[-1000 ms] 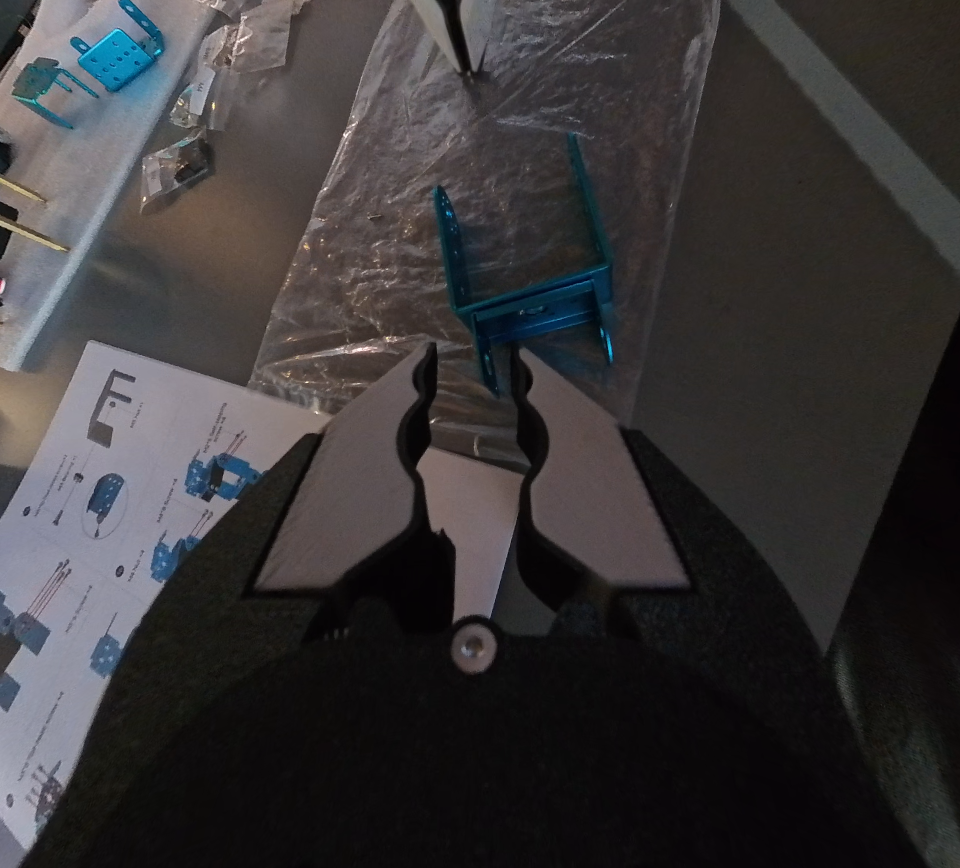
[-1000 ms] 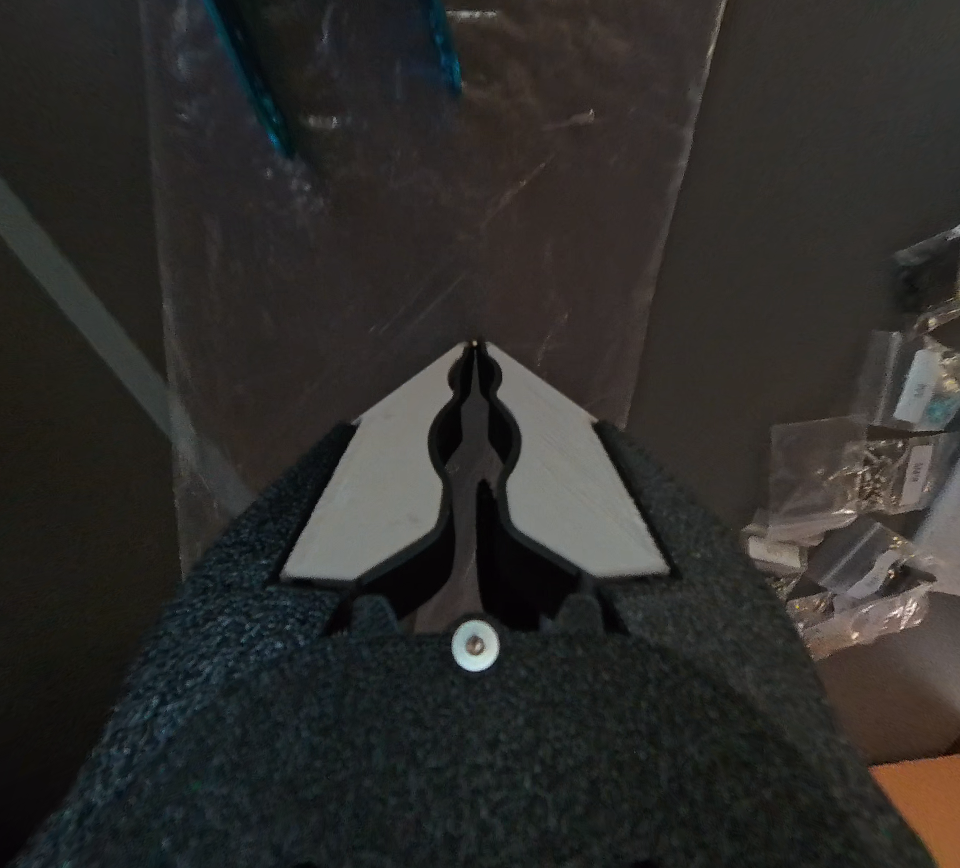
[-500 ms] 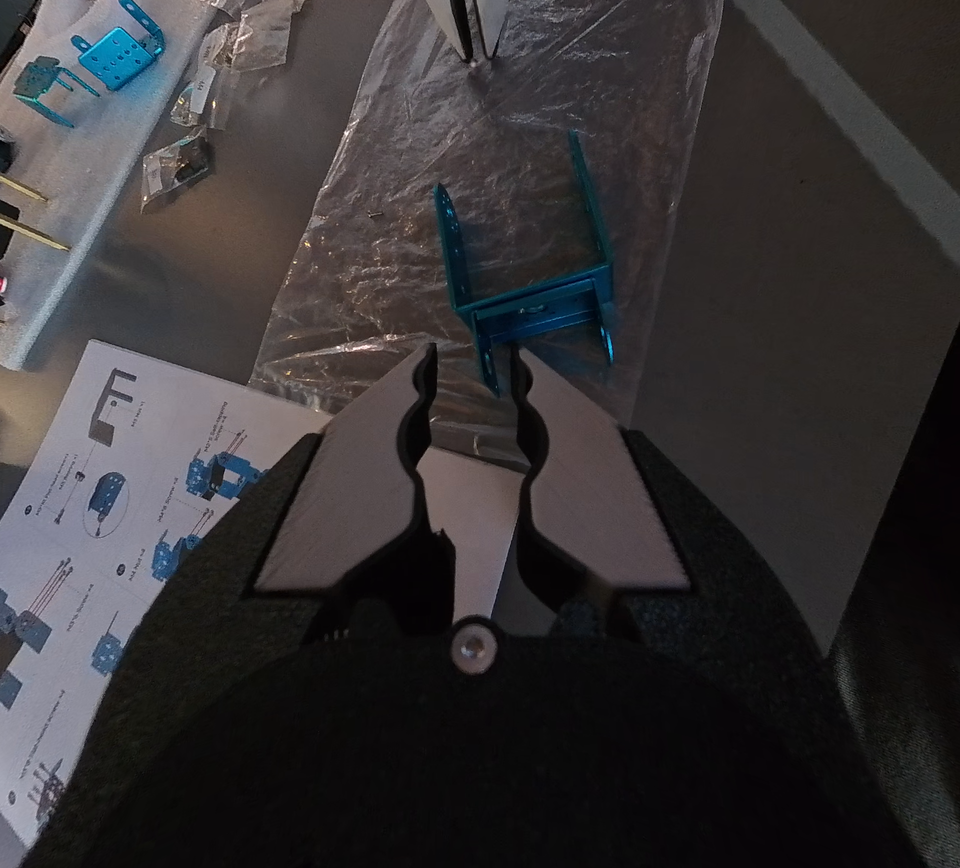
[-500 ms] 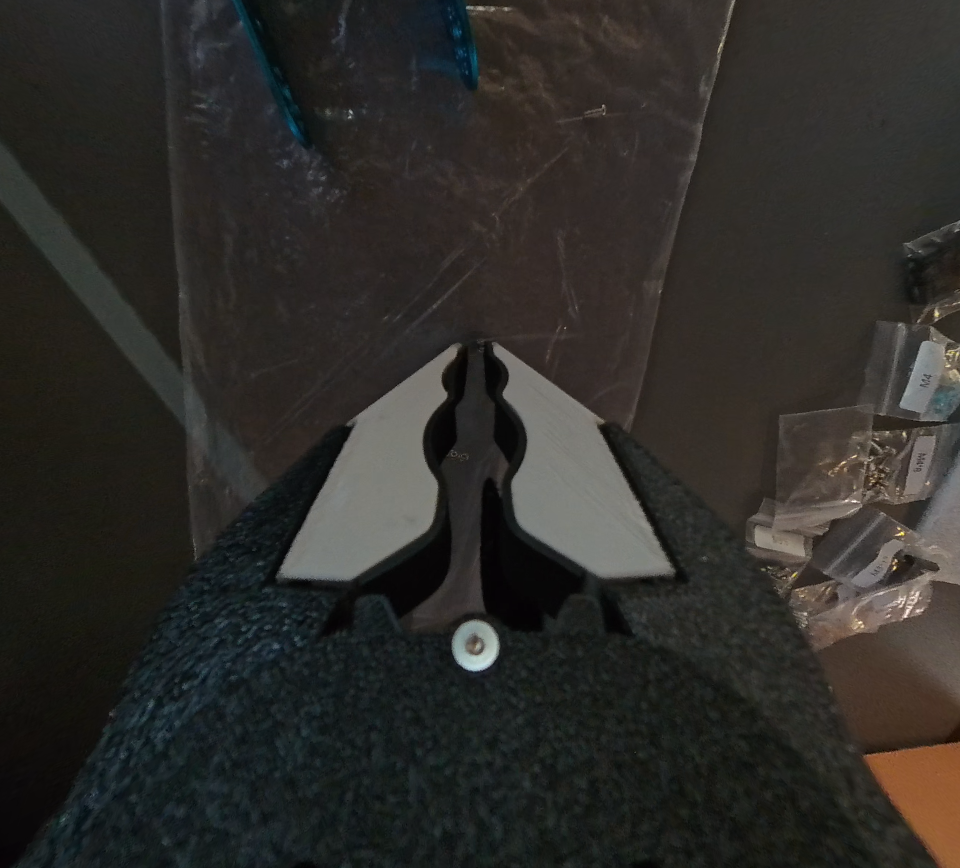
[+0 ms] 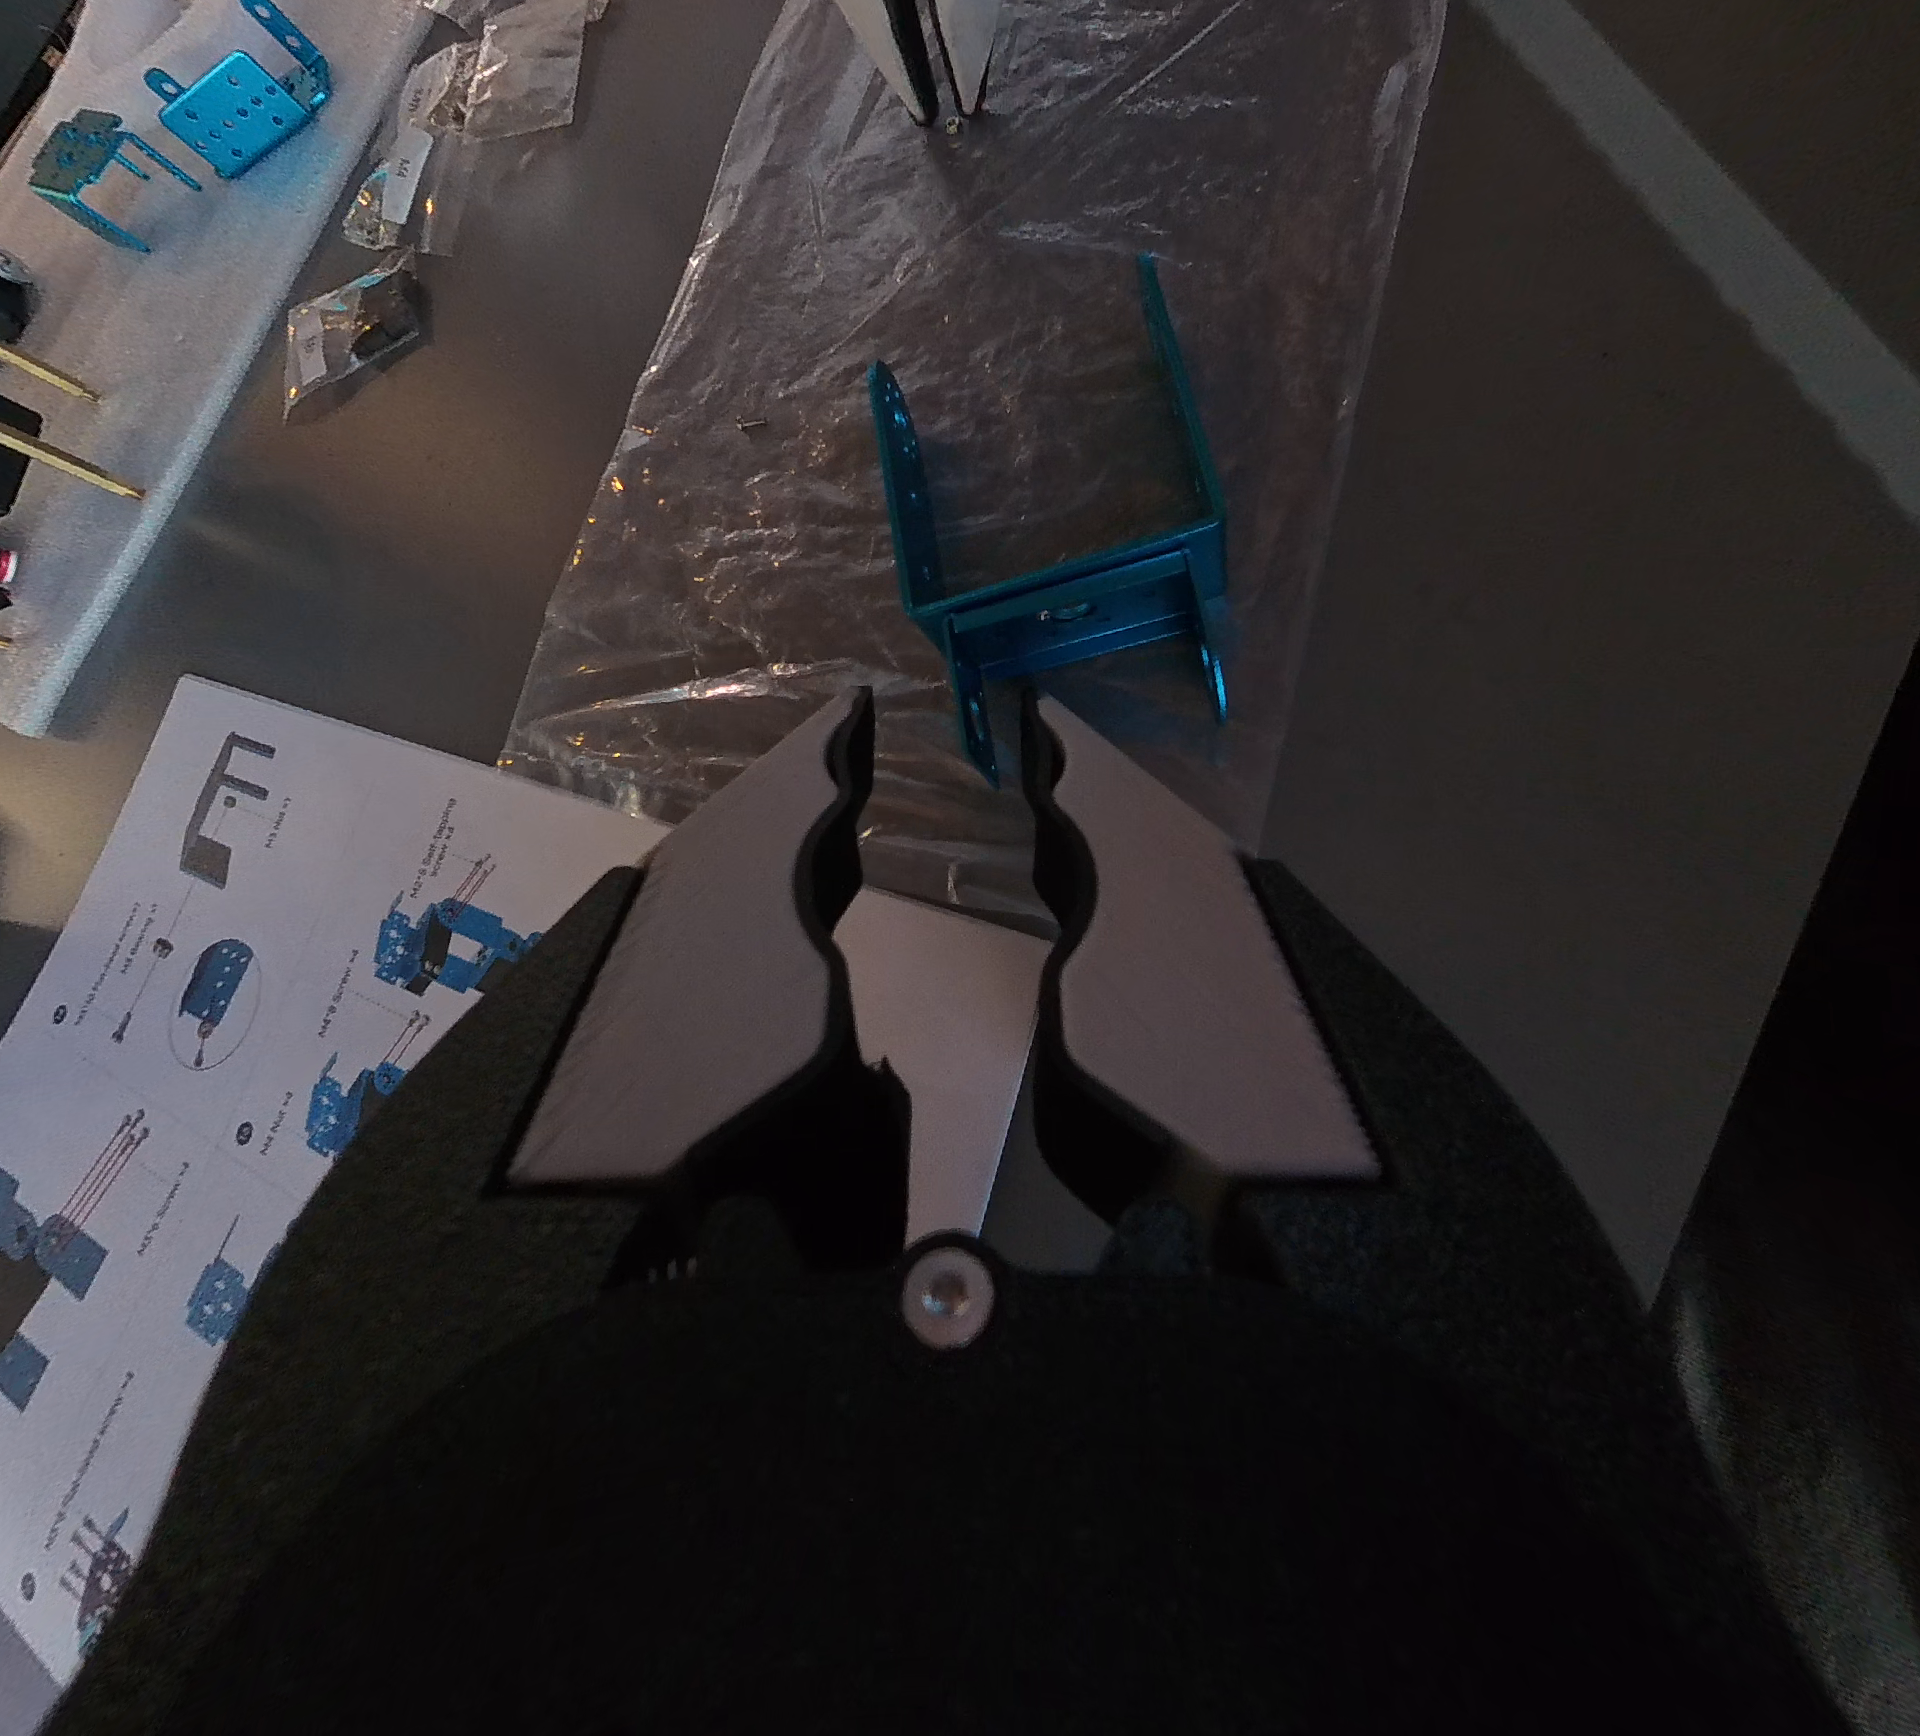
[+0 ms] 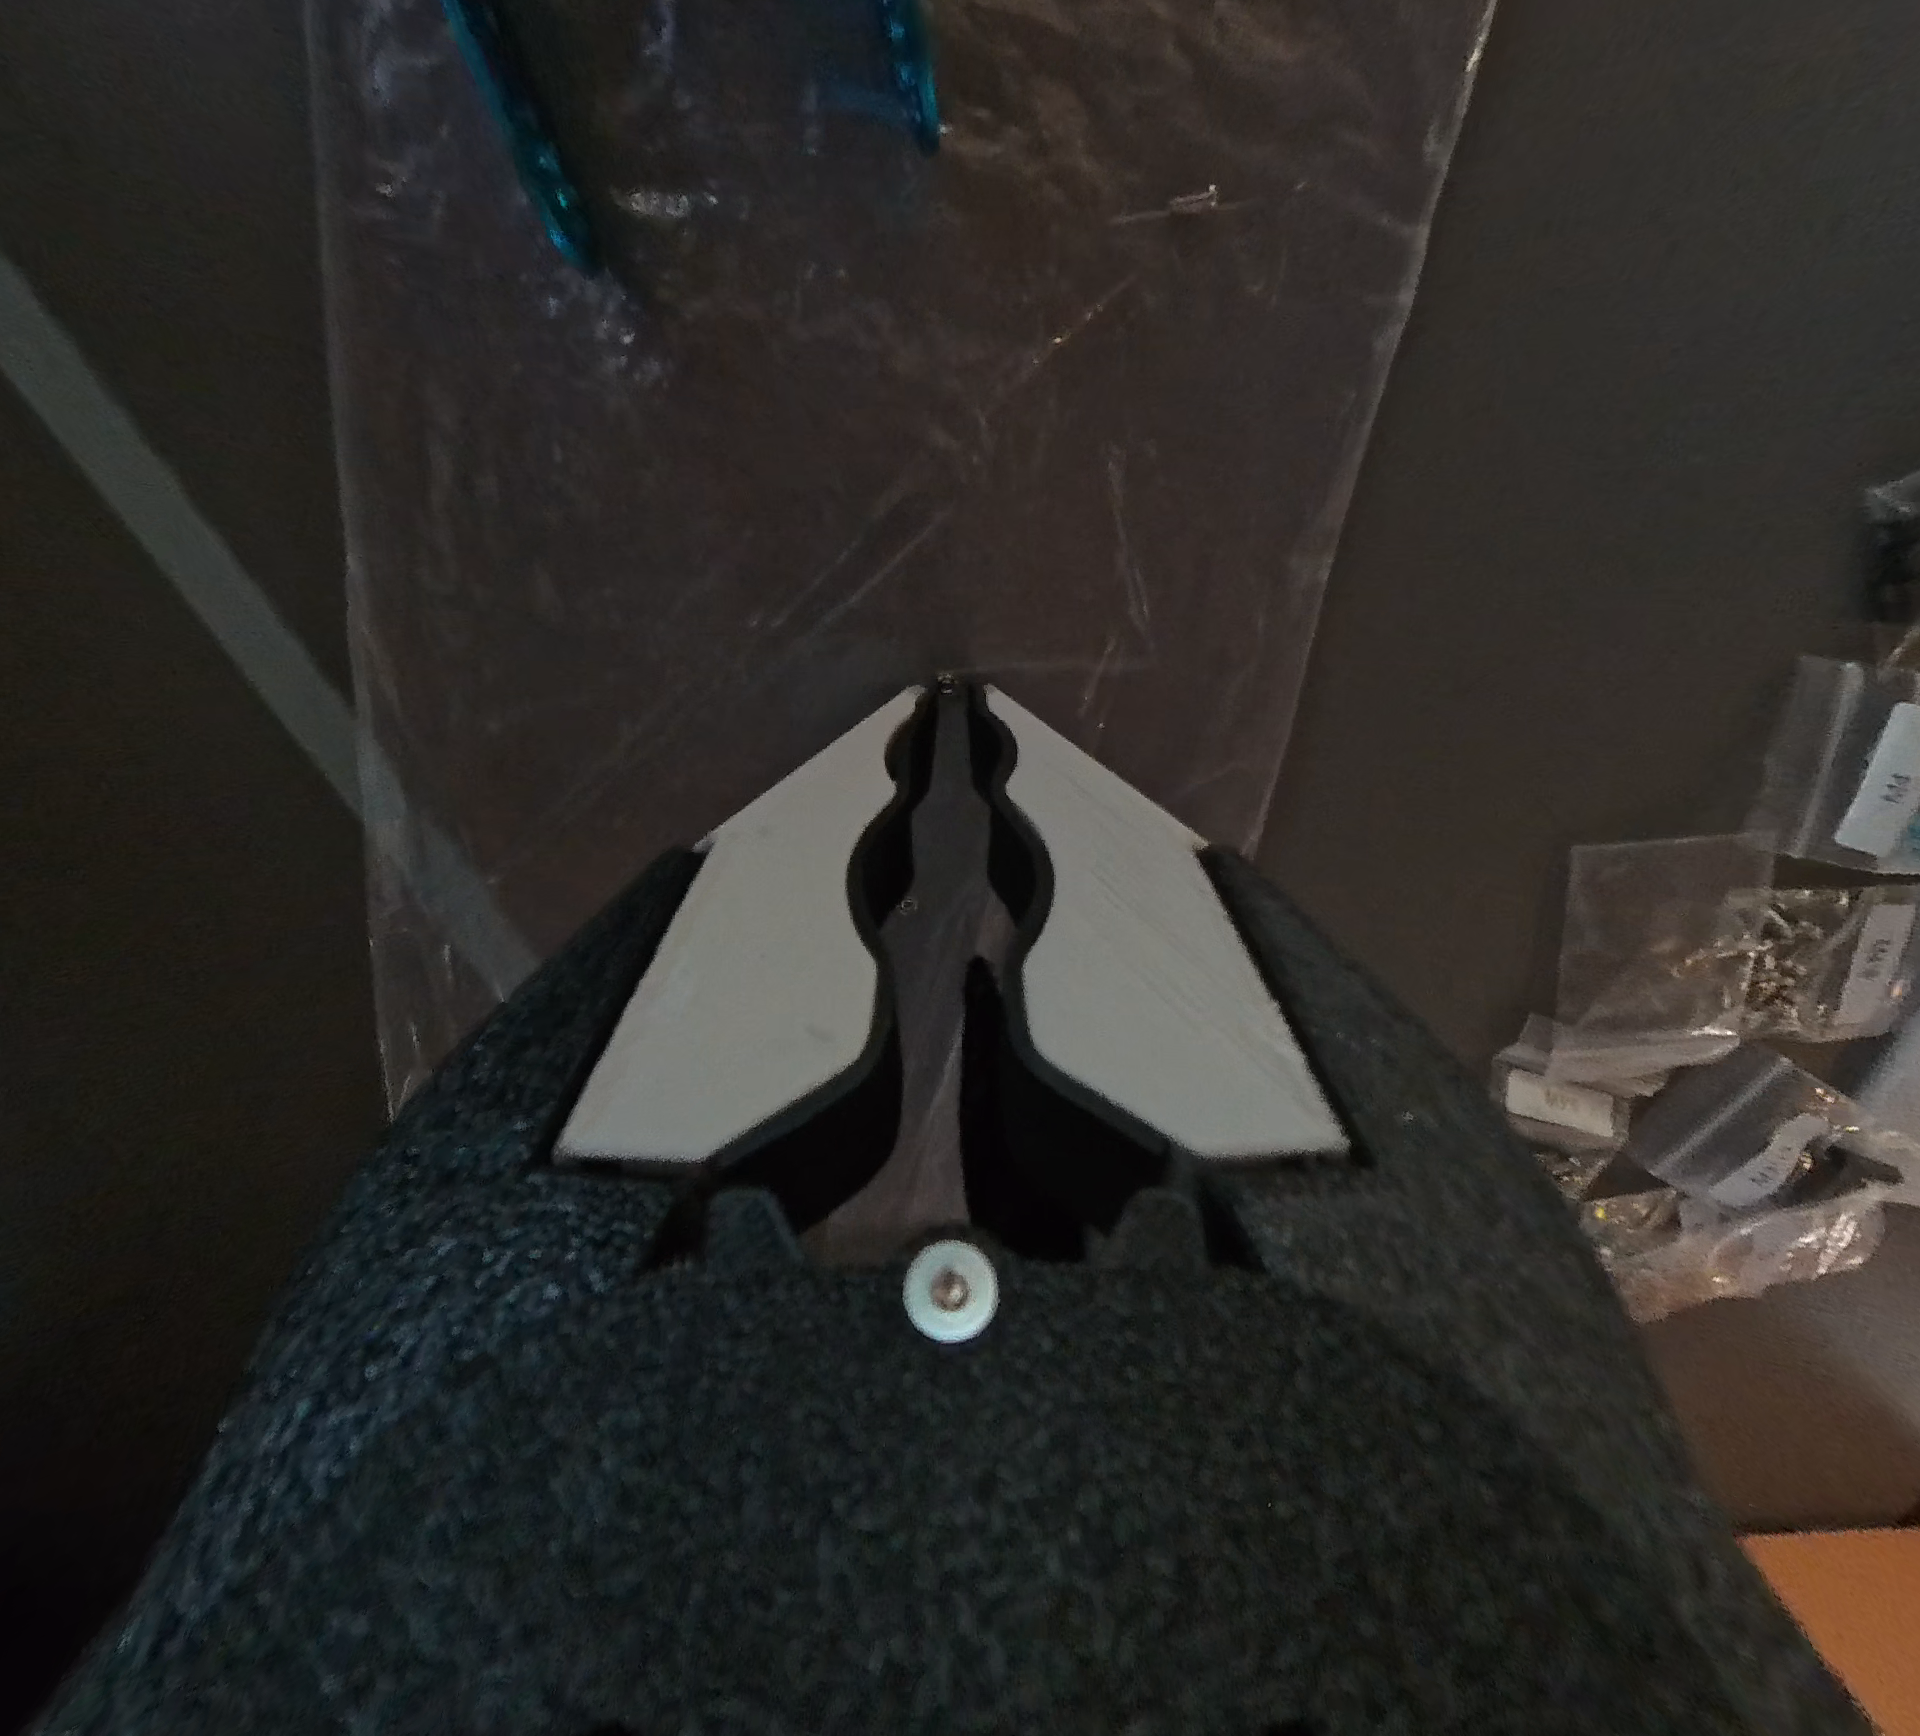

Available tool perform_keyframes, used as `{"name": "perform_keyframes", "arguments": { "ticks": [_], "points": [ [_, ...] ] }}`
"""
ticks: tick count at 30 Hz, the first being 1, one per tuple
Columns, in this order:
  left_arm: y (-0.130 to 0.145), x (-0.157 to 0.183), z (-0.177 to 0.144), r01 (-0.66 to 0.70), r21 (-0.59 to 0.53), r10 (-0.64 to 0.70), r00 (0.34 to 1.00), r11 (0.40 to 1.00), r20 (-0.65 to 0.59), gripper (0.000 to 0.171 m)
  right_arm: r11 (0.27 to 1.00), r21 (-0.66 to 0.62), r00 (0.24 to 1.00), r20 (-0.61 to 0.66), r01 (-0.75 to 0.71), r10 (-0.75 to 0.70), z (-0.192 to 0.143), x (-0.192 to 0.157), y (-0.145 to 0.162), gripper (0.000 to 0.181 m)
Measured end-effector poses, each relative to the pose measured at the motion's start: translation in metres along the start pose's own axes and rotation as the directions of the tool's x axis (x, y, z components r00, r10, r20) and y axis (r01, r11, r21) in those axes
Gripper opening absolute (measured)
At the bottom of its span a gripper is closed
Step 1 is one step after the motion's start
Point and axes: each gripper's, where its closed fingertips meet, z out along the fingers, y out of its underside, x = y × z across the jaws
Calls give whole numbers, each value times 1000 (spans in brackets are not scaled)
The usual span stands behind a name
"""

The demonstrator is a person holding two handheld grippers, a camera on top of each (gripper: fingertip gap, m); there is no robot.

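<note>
A blue metal U-shaped bracket (image 5: 1070, 621) lies on a clear plastic sheet (image 5: 831, 284) on the grey table. My left gripper (image 5: 945, 699) is open and empty, with its tips just short of the bracket's near left tab. My right gripper (image 6: 948, 684) is shut on a tiny screw at its tips, low over the sheet (image 6: 831, 439). It also shows in the left wrist view (image 5: 951, 117), beyond the bracket. The bracket's two long arms (image 6: 488, 55) reach into the top of the right wrist view. A loose screw (image 5: 750, 422) lies on the sheet, and also shows in the right wrist view (image 6: 1195, 203).
A printed instruction sheet (image 5: 260, 907) lies at the near left. Small bags of hardware (image 5: 499, 65) lie at the far left and show at the right of the right wrist view (image 6: 1714, 1115). Blue metal parts (image 5: 244, 107) sit on white foam (image 5: 125, 315). A pale stripe (image 5: 1714, 252) crosses the table on the right. My hands' fingertips stand some 15 cm from each other.
My right gripper has drifted slightly farther from the bracket, still shut. My left gripper and the bracket have not moved.
</note>
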Motion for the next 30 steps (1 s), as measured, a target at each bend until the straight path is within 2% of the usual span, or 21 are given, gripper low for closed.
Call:
{"name": "perform_keyframes", "arguments": {
  "ticks": [4, 9, 13, 30],
  "points": [
    [0, 0, 0, -1, 0, 1, 1000, 1000, 1, 27, 993, -110, 998, 57, 32, -26, -1, -5, 3, 6],
    [0, 0, 0, 2, -1, -2, 1000, 1000, -1, 27, 983, -178, 998, 54, 47, -38, -4, 0, 3, 5],
    [0, 0, 0, 3, -1, -3, 1000, 1000, -3, 27, 985, -169, 998, 62, 20, -10, -11, 3, 1, 5],
    [0, 0, 0, 1, 0, -1, 1000, 1000, -1, 27, 981, -191, 998, 67, 27, -14, 2, 4, 0, 5]
  ]
}}
